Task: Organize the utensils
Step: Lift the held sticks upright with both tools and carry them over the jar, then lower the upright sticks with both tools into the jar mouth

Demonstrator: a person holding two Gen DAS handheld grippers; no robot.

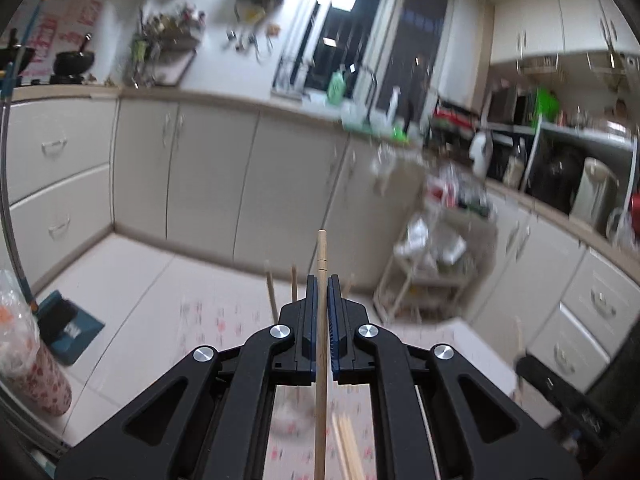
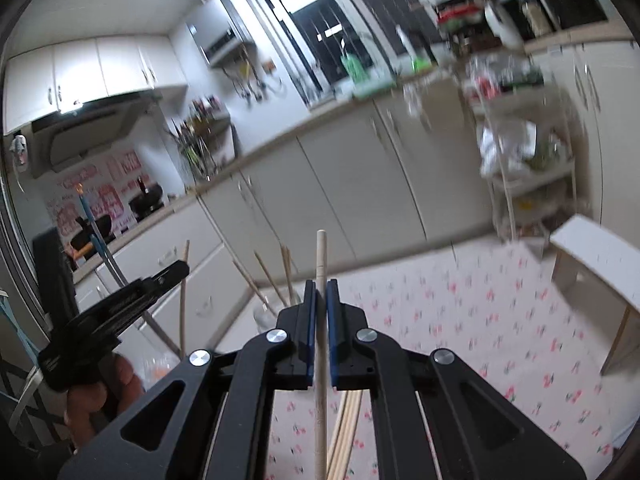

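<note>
We see a wooden chopstick [image 1: 321,320] clamped between the fingers of the left gripper [image 1: 321,280], running up the narrow gap between the blue pads and poking out well past the fingertips; its lower length drops away beneath the jaws. The right gripper [image 2: 321,283] does the same with a paler chopstick [image 2: 321,320], pinched tight between its two pads, tip standing clear above the fingertips.

Below and behind each pair of fingers lie loose chopsticks [image 2: 346,432] on the cherry-print tablecloth [image 2: 460,320], just to the right of the held stick. Ahead of the right fingertips and slightly to their left, more chopsticks [image 2: 260,276] stand fanned in what we take to be a clear glass [image 2: 266,316], though blur makes the vessel hard to read. In the left wrist view the same upright sticks show just left of the fingertips.

Far left of the right gripper's fingers we see the left gripper from the side, with a hand [image 2: 100,392] wrapped round its grip. Right of the right fingers stands a small white stool [image 2: 600,264].

Beyond both sets of fingertips run beige kitchen cabinets [image 1: 208,176], with a wire trolley [image 1: 432,252] to the right and a dark window [image 1: 360,32] above the counter.
</note>
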